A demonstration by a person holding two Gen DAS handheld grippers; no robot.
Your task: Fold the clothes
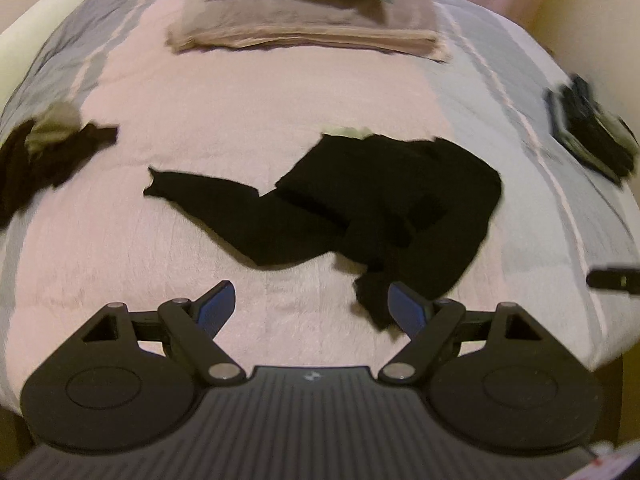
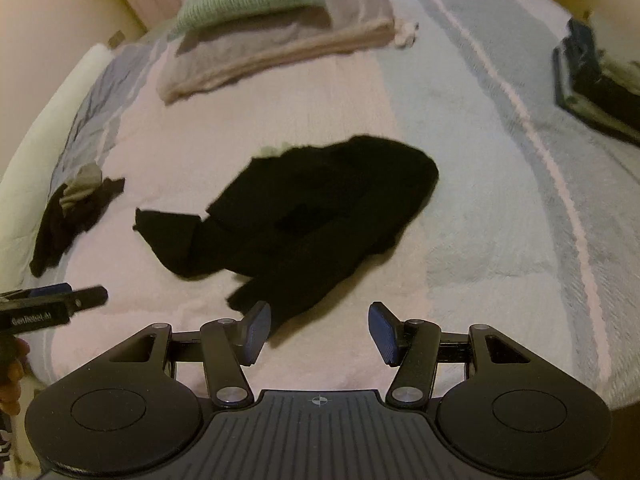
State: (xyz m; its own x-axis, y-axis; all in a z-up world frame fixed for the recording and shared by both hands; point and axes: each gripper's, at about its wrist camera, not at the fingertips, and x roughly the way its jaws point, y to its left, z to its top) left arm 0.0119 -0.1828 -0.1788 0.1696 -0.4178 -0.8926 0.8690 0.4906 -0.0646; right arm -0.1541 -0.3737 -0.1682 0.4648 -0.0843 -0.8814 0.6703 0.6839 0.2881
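Observation:
A black garment [image 1: 360,204] lies crumpled on the pink and blue bedspread [image 1: 200,120], one sleeve stretched out to the left. My left gripper [image 1: 312,308] hovers open over the bed's near edge, its right blue pad beside the garment's lower tip, nothing between the pads. In the right wrist view the same black garment [image 2: 312,216] lies ahead. My right gripper [image 2: 318,332] is open too, its left pad over the garment's nearest corner without pressing it. The left gripper's fingers [image 2: 80,298] show at the left edge there.
A second dark heap with a grey-green piece [image 1: 52,148] lies at the bed's left side. Folded beige blankets topped by a green cushion [image 1: 304,12] sit at the far end. A stack of folded dark clothes [image 2: 600,88] rests at the right edge.

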